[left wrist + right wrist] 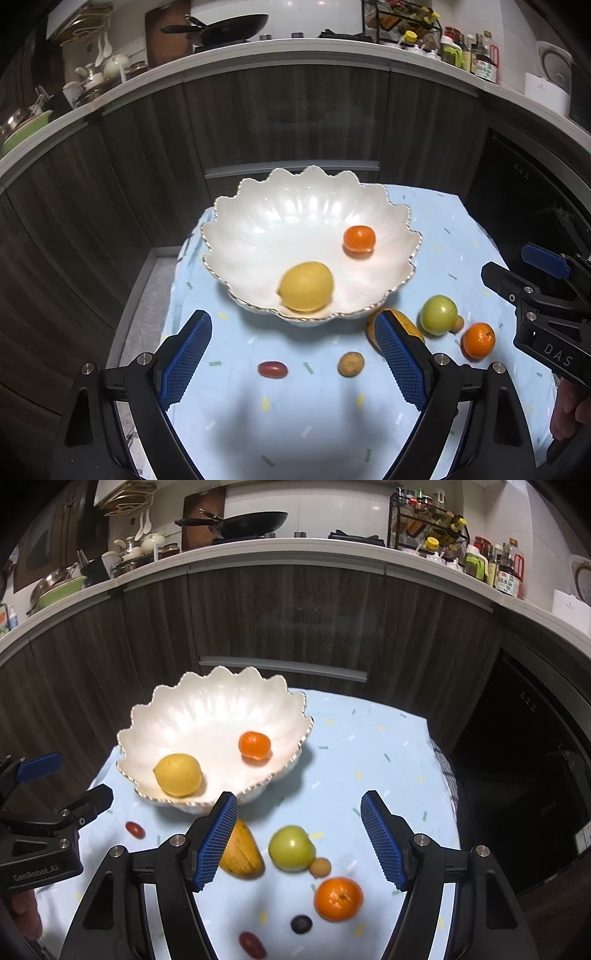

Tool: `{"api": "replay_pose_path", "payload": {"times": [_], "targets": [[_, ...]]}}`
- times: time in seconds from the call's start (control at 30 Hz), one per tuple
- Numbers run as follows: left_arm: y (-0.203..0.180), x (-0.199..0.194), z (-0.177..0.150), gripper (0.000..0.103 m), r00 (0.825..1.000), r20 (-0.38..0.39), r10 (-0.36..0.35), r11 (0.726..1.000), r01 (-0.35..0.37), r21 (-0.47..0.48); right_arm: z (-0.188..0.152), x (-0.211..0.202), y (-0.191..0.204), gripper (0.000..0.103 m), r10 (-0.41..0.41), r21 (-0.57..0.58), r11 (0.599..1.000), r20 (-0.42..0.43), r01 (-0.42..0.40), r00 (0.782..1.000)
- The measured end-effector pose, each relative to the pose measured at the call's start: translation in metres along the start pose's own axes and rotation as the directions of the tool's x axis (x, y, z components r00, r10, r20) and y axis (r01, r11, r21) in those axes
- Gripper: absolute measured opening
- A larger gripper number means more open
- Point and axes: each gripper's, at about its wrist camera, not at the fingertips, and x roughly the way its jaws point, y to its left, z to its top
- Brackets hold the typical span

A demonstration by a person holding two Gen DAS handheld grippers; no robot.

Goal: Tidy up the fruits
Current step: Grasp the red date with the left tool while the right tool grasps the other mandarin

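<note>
A white scalloped bowl (258,236) (184,716) stands on the blue tablecloth and holds a lemon (306,286) (178,774) and a small orange (359,239) (254,744). On the cloth lie a green apple (291,848) (439,314), a yellow mango (242,851), an orange (338,898) (478,340), a small tan fruit (320,867), a brown round fruit (350,364), red grape-like fruits (272,369) (252,944) and a dark berry (301,924). My left gripper (293,332) is open and empty in front of the bowl. My right gripper (299,812) is open and empty above the apple.
The small table (388,760) with the blue cloth stands in front of dark wooden cabinets (295,620). A countertop (295,550) behind carries a wok, bottles and dishes. A dark appliance (535,775) stands to the right of the table.
</note>
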Motion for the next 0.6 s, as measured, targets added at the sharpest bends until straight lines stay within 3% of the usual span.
{"api": "replay_pose_path", "payload": {"times": [0.6], "targets": [[-0.024, 0.009, -0.036, 0.090, 0.998, -0.038, -0.043, 0.996, 0.046, 0.073, -0.048, -0.005, -0.006, 0.070, -0.017, -0.009, 1.000, -0.053, 0.016, 0.998]]}}
